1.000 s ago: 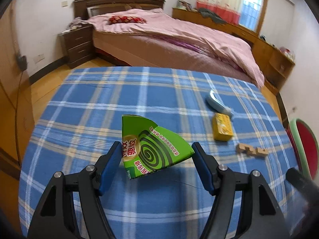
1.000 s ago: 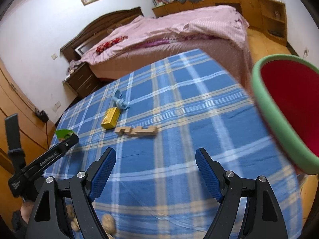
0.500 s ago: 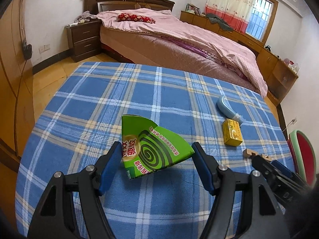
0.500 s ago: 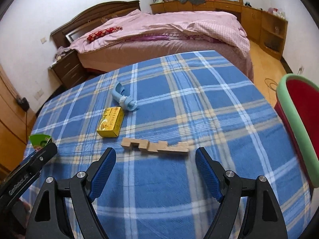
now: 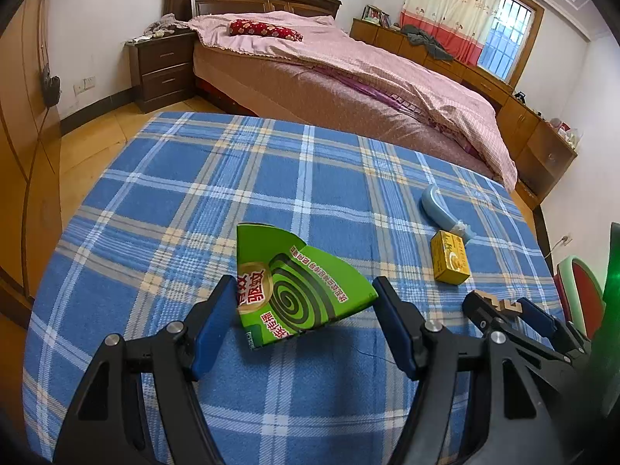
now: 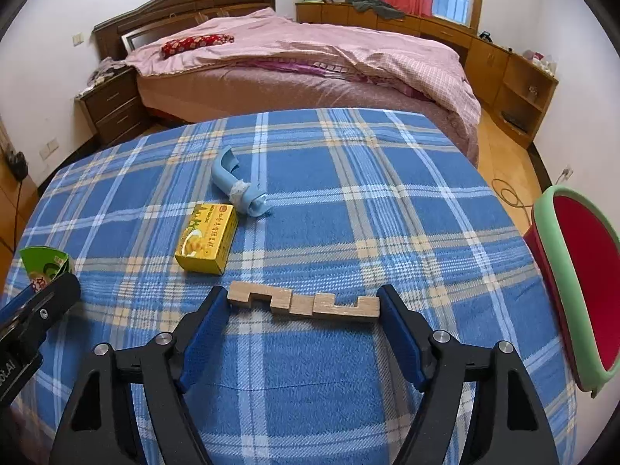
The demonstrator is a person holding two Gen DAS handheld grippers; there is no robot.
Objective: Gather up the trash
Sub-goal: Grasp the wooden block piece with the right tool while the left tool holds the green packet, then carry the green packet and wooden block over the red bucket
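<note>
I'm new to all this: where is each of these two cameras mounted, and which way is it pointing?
Left wrist view: sits on the left gripper, looking along its open fingers at the green box held between them; the right gripper shows at right.
Right wrist view: sits on the right gripper, its open fingers flanking the wooden piece; the left gripper's tip shows at left.
Shared: yellow box, blue tube, plaid tablecloth, bed.

**Clearance on the tablecloth**

Bare cloth (image 6: 387,201) is seen right of the yellow box (image 6: 207,238) and blue tube (image 6: 236,184), which touch. The near strip is occupied by the wooden piece (image 6: 304,302) and green carton (image 5: 294,290). The right edge is bounded by a red-and-green bin (image 6: 573,290).
</note>
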